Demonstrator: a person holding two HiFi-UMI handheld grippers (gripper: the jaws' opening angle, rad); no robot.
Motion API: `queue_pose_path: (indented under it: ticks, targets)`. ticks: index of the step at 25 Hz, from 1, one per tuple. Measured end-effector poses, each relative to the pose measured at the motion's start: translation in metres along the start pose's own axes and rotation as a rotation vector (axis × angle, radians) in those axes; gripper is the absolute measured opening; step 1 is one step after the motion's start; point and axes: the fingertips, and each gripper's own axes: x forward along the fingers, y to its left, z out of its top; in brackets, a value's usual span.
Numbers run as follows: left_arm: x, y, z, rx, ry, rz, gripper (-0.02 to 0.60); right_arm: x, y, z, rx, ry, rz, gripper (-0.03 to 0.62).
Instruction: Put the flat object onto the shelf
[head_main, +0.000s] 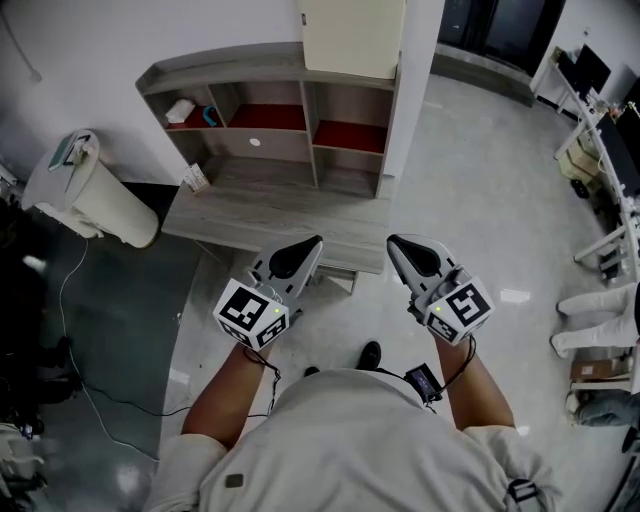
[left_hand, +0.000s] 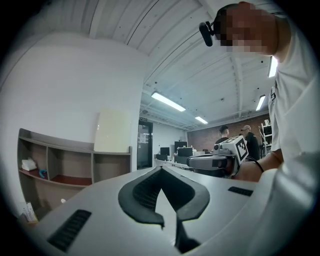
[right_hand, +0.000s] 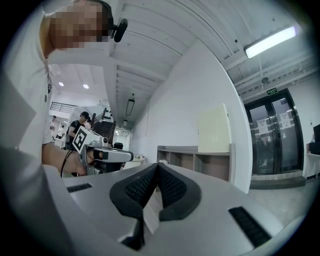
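- The flat cream panel (head_main: 352, 35) stands upright on top of the shelf (head_main: 262, 65), at its right end, against the white wall.
- The shelf unit sits at the back of the grey wooden desk (head_main: 270, 215); two of its compartments have red floors.
- The left tongs (head_main: 314, 242) are closed with nothing between them, held level and pointing toward the desk's near edge.
- The right tongs (head_main: 394, 242) are closed and empty too, just beside the left pair.
- A white bin (head_main: 85, 195) stands left of the desk.
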Motion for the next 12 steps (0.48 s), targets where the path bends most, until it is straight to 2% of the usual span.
queue_pose_path:
  ticks: [12]
  targets:
    - [-0.108,0.009,-0.017,-0.014,-0.006,-0.038,0.015,0.001,0.114,-0.012,0.001,-0.005,-0.062,0.02]
